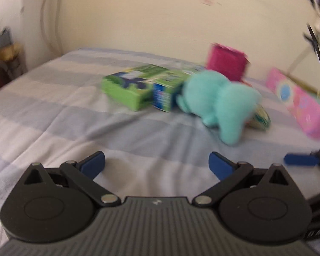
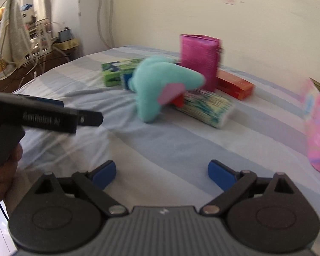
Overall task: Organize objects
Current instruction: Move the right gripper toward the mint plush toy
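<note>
Fingers first: left gripper [image 1: 157,166] has its blue-padded fingers [image 1: 93,163] spread wide with only bedding between them; right gripper [image 2: 161,173] likewise released, nothing between its blue fingers [image 2: 220,176]. Neither touches any object; both hang over the lower centre of their own views.

Bed with pale blue-and-white striped cover [image 2: 181,149] fills both frames; every item lies on it, mid-frame and right.

Pink patterned box [image 2: 317,132], right edge, partly cut off.

Turquoise plush toy [image 2: 160,85], centre, leaning over a patterned white-and-green rectangular packet [image 2: 207,111], apparently touching it.

Magenta upright box [image 2: 199,59], behind the plush, upper centre.

Green cardboard box [image 1: 130,89], left of the plush, with a blue-and-green box [image 1: 164,93] just beside it, against the plush's head.

Red-orange flat box [image 2: 234,85], right of the magenta one, near the wall.

Small red piece [image 2: 178,101] under the plush; cannot tell what it is.

Risks, as judgement: items are bunched, so closing on the plush may drag the packet or nudge the green boxes. Soft bedding gives underneath; the tall magenta box could topple if brushed. Both grippers close together could collide, since the left one's body [image 2: 42,115] crosses the right view's left side, held by a hand [image 2: 4,170].

Writing: gripper body reads roughly "GenRobot.AI", blurred. Box labels are illegible.
</note>
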`<state>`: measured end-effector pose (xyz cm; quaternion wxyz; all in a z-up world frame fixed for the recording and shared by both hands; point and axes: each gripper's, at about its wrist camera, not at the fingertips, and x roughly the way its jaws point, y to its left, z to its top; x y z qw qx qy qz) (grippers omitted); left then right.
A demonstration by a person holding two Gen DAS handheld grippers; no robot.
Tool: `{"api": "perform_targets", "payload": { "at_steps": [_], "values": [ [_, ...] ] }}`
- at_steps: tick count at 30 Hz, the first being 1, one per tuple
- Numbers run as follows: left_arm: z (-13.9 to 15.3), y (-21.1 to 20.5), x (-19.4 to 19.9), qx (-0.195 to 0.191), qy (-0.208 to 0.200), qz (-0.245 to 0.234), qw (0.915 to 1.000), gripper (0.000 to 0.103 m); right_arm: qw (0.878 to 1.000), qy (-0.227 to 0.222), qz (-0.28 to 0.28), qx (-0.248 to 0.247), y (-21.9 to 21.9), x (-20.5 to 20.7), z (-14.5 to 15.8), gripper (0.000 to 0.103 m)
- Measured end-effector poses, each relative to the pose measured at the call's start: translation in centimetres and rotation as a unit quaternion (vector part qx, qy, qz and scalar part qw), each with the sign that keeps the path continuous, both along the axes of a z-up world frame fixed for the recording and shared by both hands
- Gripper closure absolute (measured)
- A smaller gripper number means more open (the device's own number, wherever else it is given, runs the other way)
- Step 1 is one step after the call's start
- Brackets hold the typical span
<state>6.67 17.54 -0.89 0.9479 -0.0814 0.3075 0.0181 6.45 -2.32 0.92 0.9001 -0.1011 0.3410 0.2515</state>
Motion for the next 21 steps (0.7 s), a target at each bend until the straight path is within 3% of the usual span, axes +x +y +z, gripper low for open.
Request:
{"api": "perform_targets", "payload": {
  "at_steps": [4, 10, 16, 17, 18, 21],
  "values": [
    [0.1, 2.3, 0.0, -0.041, -0.013, 0.036, 0.9984, 0.000, 1.000, -0.006, 0.023, 0.012, 1.8, 1.5, -0.1, 0.014],
    [0.3, 1.3, 0.2, -0.024, -0.008, 0.041, 0.9988, 0.000, 0.999, -0.002, 0.004, 0.040, 3.6, 4.9, 0.1, 0.029],
    [0.1, 1.6, 0.4, -0.029, -0.010, 0.038, 0.9988, 0.000, 0.999, -0.014, -0.007, 0.047, 4.8, 6.5, -0.1, 0.053],
    [0.1, 1.9, 0.5, -0.030, -0.010, 0.037, 0.9988, 0.000, 0.999, -0.016, -0.008, 0.052, 4.6, 6.4, -0.1, 0.069],
    [0.1, 1.9, 0.4, -0.028, -0.010, 0.038, 0.9988, 0.000, 0.998, -0.014, -0.007, 0.057, 4.2, 6.3, -0.2, 0.077],
    [0.0, 1.8, 0.3, -0.025, -0.009, 0.038, 0.9989, 0.000, 0.998, -0.011, -0.007, 0.066, 3.2, 5.8, -0.1, 0.081]
  ]
}}
